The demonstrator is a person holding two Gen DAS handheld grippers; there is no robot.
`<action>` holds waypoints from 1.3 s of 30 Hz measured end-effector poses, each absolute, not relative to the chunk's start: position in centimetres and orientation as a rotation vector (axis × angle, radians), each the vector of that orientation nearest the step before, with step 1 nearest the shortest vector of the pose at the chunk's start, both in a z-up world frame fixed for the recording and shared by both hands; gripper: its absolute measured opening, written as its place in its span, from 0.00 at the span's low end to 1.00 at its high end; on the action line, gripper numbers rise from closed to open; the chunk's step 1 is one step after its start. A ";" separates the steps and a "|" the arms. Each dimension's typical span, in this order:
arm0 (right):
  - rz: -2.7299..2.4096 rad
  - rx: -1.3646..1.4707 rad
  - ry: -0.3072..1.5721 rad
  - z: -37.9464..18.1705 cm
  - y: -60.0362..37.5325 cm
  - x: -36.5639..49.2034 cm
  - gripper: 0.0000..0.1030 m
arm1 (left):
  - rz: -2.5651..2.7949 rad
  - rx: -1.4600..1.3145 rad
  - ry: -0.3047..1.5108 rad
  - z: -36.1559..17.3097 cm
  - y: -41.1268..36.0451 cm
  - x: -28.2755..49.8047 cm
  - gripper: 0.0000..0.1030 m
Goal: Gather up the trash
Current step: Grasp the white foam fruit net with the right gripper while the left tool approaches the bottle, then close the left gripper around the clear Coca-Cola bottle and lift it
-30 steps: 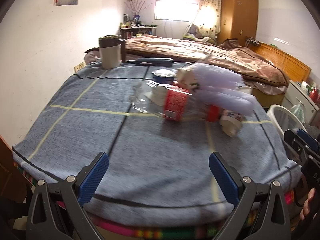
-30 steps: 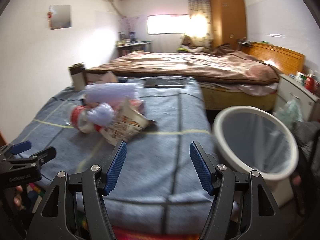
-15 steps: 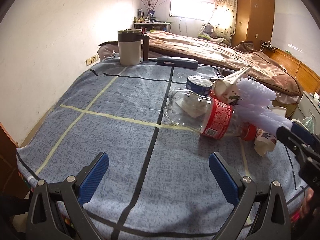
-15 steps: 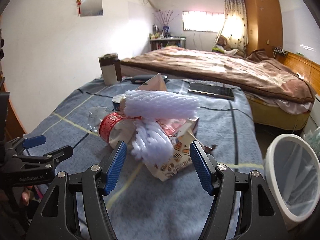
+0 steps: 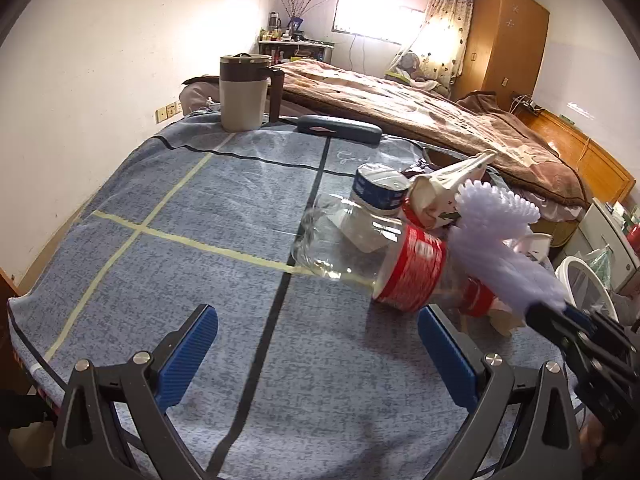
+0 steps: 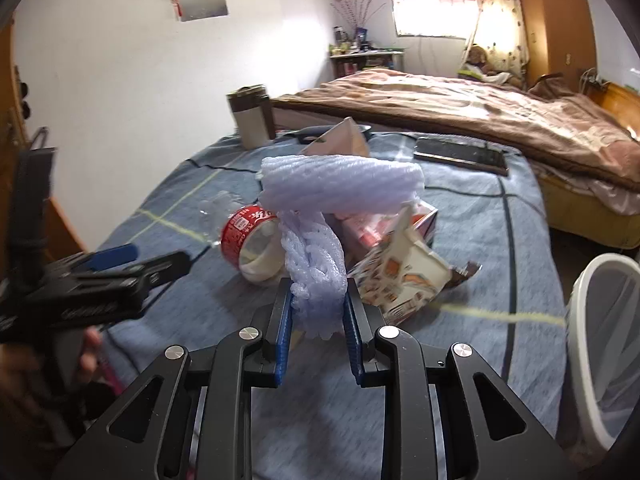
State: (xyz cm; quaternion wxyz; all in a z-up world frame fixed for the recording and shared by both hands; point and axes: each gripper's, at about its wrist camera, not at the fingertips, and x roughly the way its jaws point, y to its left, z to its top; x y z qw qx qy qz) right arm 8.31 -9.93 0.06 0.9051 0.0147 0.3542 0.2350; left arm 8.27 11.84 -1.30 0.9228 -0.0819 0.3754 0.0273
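Note:
A pile of trash lies on the blue-grey cloth of the table (image 5: 200,216): a clear plastic bottle with a red label (image 5: 372,256), a small blue-labelled tub (image 5: 378,188), a crumpled paper carton (image 6: 404,272) and purple foam netting (image 6: 320,264). My right gripper (image 6: 318,312) is shut on the lower end of the foam netting, which also shows in the left wrist view (image 5: 500,248). My left gripper (image 5: 316,344) is open and empty, low over the cloth just in front of the bottle.
A white bin with a liner (image 6: 604,344) stands off the table's right edge. A grey-and-brown lidded jug (image 5: 242,92), a dark case (image 5: 338,129) and a phone (image 6: 460,156) lie at the table's far side. A bed with a brown blanket (image 5: 420,108) is behind.
My right gripper moved in onto the pile and closed on the foam netting. My left gripper stayed open and shifted closer to the bottle.

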 end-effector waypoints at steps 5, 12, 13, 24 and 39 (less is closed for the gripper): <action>0.499 0.088 0.717 0.6 -11.8 6.9 0.25 | 0.057 -0.203 0.780 -1.2 12.4 8.4 0.99; 0.383 0.114 0.650 1.4 -14.5 5.4 0.25 | 0.037 -0.325 0.777 -1.0 12.4 9.7 0.99; 0.368 0.112 0.650 1.3 -14.6 5.4 0.25 | 0.047 -0.336 0.776 -0.9 12.2 10.1 0.99; 0.334 0.103 0.630 1.1 -15.4 5.3 0.25 | 0.051 -0.417 0.877 -2.8 9.4 14.9 0.99; 0.345 0.139 0.627 0.7 -16.1 5.2 0.25 | 0.055 -0.347 0.936 -3.9 9.1 14.4 0.83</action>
